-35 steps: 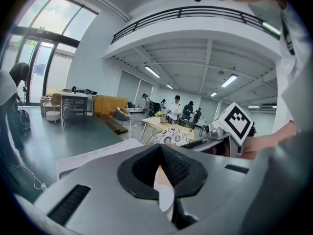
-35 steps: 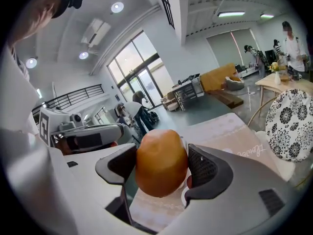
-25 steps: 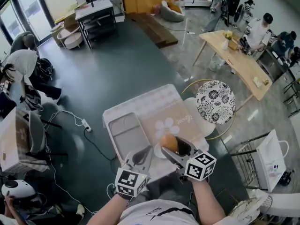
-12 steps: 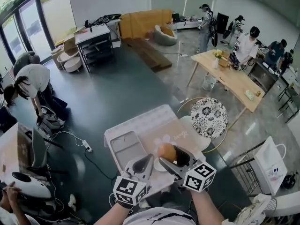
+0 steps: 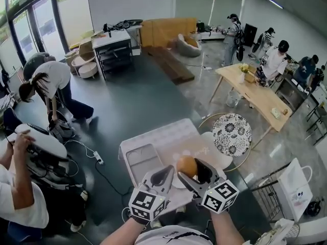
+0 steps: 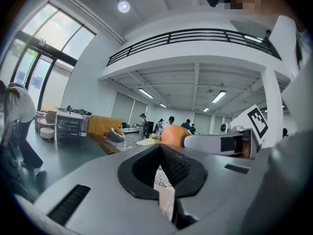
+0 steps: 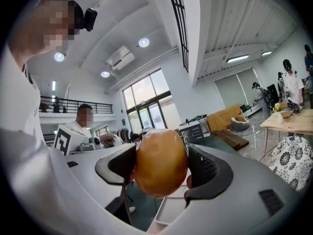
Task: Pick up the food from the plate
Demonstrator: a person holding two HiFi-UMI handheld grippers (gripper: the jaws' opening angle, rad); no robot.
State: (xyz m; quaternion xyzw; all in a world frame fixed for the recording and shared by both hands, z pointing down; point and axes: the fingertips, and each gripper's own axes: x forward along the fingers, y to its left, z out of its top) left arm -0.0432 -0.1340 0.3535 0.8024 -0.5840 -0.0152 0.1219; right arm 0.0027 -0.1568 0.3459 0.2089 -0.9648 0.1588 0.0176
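Observation:
A round orange-brown bun (image 5: pixel 186 165) is clamped between the black pads of my right gripper (image 5: pixel 188 169) and held just above a small white plate (image 5: pixel 176 181) on the little table (image 5: pixel 168 131). In the right gripper view the bun (image 7: pixel 161 161) fills the gap between both jaws of that gripper (image 7: pixel 162 166). My left gripper (image 5: pixel 163 175) hovers beside it on the left, over the table's near edge, with nothing in it. In the left gripper view its jaws (image 6: pixel 164 173) meet at the tips, and the bun (image 6: pixel 174 135) shows past them to the right.
A grey tray (image 5: pixel 139 160) lies on the table's left half. A floral round stool (image 5: pixel 232 134) and a white seat (image 5: pixel 215 154) stand to the right. A cable and power strip (image 5: pixel 97 160) lie on the floor to the left, near people (image 5: pixel 48 83).
The bun stays gripped in the right gripper, slightly higher over the plate. The head view has tilted up, and people at the left have come into view.

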